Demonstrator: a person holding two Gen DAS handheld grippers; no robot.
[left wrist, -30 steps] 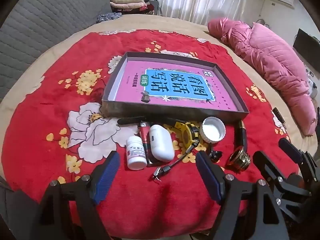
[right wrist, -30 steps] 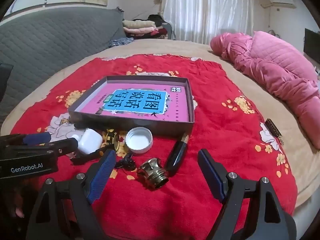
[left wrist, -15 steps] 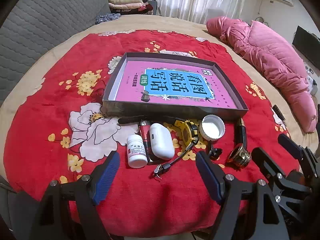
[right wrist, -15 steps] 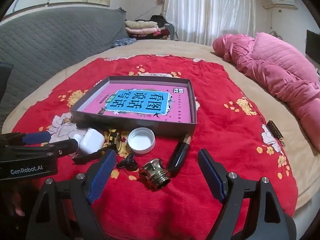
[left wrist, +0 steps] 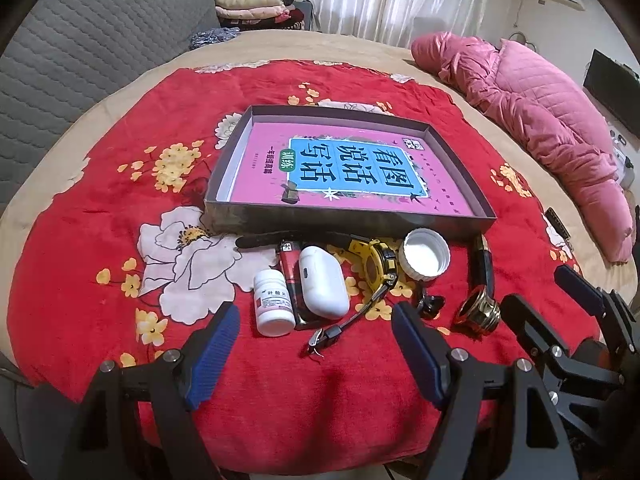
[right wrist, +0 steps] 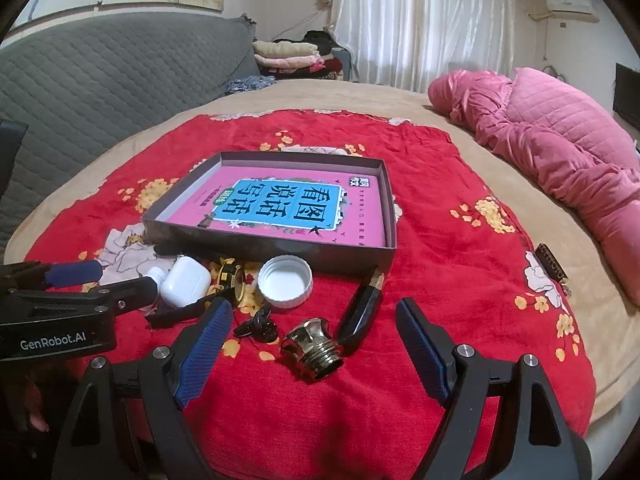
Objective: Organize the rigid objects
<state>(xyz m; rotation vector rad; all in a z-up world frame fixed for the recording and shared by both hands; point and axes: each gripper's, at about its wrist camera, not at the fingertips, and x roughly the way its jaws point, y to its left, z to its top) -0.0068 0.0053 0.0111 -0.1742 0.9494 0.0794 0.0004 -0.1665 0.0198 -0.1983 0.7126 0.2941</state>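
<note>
On a red blanket (left wrist: 100, 280), tray (left wrist: 348, 222) behind a row of bottle (left wrist: 273, 304), white case (left wrist: 322, 280), watch (left wrist: 378, 264), cap (left wrist: 426, 254), brass fitting (right wrist: 312, 346), left gripper (left wrist: 316, 354) and right gripper (right wrist: 312, 354) both spread wide, holding nothing, hovering near the row.

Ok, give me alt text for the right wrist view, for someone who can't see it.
The open right gripper hovers over a red floral blanket, with a brass fitting and a black pen between its jaws. Beyond lie a white cap, an earbud case and a shallow box holding a pink book. The left gripper is at the left edge.
</note>
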